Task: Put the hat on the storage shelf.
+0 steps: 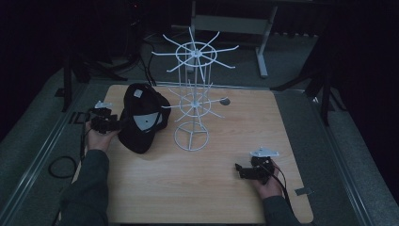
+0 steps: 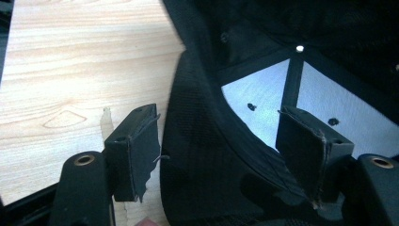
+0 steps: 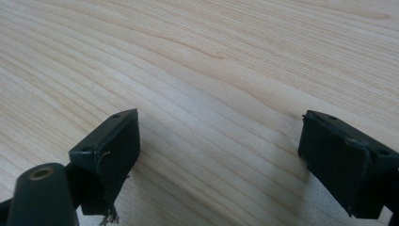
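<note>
Left tongs (image 2: 219, 155) spread astride cap (image 1: 141, 117) brim; right tongs (image 3: 235, 160) spread, idle.
Pinch brim squarely before lifting toward rack (image 1: 193, 94) at 3 o'clock of cap.

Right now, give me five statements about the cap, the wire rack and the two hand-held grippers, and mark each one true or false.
1. The black cap lies on the wooden table, left of the white wire rack. True.
2. The cap hangs from one of the rack's hooks. False: it rests on the table.
3. The left hand-held gripper has its jaws open with the cap's edge between them. True.
4. The right hand-held gripper is clamped on the rack's base. False: its jaws stand open over bare wood.
5. The rack lies tipped on its side. False: it stands upright on its ring base.
</note>
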Motion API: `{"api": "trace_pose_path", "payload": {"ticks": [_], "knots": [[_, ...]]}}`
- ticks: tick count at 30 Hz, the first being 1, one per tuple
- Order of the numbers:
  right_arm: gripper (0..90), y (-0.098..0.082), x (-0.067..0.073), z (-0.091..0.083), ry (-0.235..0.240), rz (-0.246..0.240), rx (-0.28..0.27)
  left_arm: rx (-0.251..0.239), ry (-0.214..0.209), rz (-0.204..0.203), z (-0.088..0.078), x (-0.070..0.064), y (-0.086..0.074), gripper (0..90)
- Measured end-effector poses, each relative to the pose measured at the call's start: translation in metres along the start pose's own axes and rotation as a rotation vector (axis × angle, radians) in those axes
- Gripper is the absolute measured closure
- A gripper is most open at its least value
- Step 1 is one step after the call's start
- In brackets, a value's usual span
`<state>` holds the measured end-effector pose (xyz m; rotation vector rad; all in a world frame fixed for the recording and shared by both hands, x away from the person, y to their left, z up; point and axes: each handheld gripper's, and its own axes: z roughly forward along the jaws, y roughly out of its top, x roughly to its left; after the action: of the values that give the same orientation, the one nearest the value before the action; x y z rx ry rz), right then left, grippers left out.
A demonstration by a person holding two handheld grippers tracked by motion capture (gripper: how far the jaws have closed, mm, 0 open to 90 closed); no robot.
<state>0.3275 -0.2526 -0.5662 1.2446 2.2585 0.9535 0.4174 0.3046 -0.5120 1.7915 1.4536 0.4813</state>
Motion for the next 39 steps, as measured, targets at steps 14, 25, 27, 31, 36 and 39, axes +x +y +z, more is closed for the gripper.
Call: {"api": "trace_pose_path", "payload": {"ticks": [14,25,27,31,36,39], "knots": [[13.1,0.0,0.0,0.0,0.0,0.0,0.0,0.038,0.006,0.005,0.008,-0.002,-0.003,30.5],[13.1,0.0,0.0,0.0,0.0,0.0,-0.001,0.062,-0.057,0.008,0.019,-0.001,-0.007,29.2],[13.1,0.0,0.0,0.0,0.0,0.0,0.0,0.062,-0.063,0.009,0.018,-0.003,-0.007,30.1],[13.1,0.0,0.0,0.0,0.0,0.0,0.0,0.047,-0.095,0.028,0.004,-0.012,-0.01,36.9],[13.1,0.0,0.0,0.0,0.0,-0.001,0.0,0.057,-0.141,0.08,-0.006,-0.021,-0.016,40.7],[13.1,0.0,0.0,0.0,0.0,0.0,0.0,0.062,-0.164,0.059,-0.004,-0.019,-0.018,38.3]]}}
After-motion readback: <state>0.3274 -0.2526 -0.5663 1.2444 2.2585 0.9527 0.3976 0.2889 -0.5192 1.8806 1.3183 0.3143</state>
